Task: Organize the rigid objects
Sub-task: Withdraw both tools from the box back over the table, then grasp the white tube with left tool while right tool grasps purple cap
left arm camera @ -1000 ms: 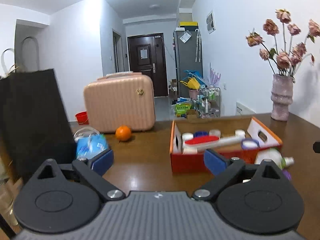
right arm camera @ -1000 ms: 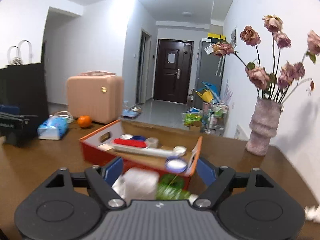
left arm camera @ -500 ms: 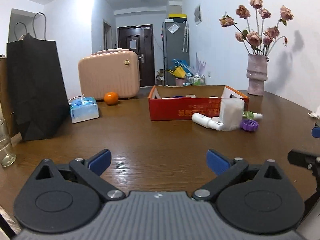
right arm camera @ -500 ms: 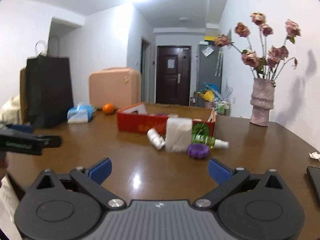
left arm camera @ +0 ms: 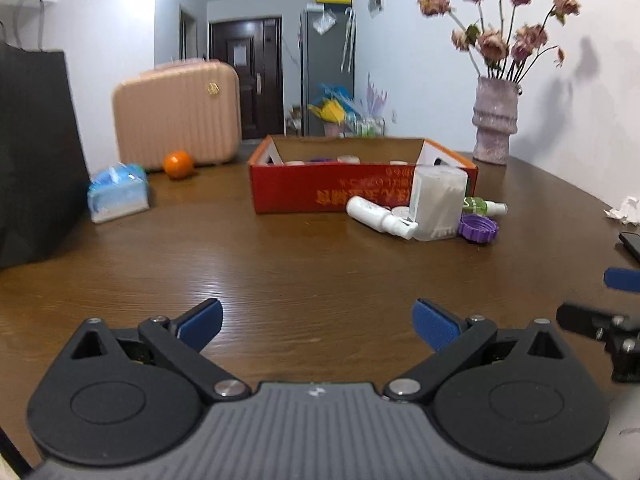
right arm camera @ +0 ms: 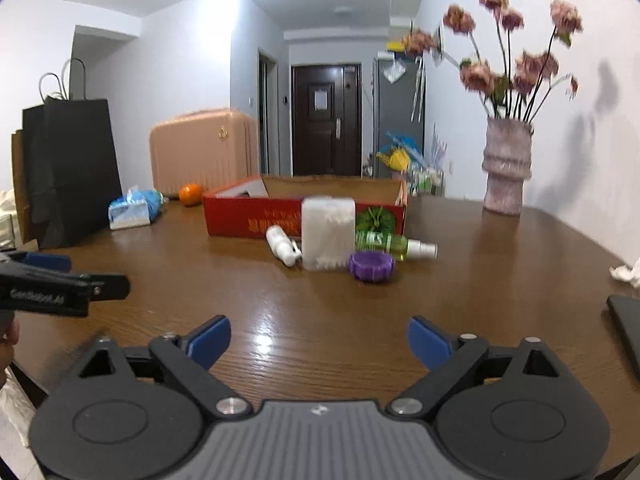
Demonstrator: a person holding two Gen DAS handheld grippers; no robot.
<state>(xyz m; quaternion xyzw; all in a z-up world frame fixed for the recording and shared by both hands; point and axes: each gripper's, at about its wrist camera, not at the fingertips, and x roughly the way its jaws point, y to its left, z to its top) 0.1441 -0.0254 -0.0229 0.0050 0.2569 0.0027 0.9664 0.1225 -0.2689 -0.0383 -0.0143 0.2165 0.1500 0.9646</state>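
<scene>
Red box (left arm camera: 362,189) wall hides most contents; phone (right arm camera: 626,332) cut off.

You see a red cardboard box (right arm camera: 256,216) with orange lettering on your brown wood-grain bench (right arm camera: 460,288), a purple ribbed plastic lid (right arm camera: 371,266), a ribbed pink suitcase (left arm camera: 176,114) and an orange fruit (left arm camera: 178,164).

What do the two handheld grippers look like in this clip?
Both match: the left gripper and right gripper have a grey ribbed body, two round black discs, black link arms with silver pivot screws and blue pads. Seen from the right camera, the left one bears faint grey lettering along its side. No cables or sleeves show.
</scene>
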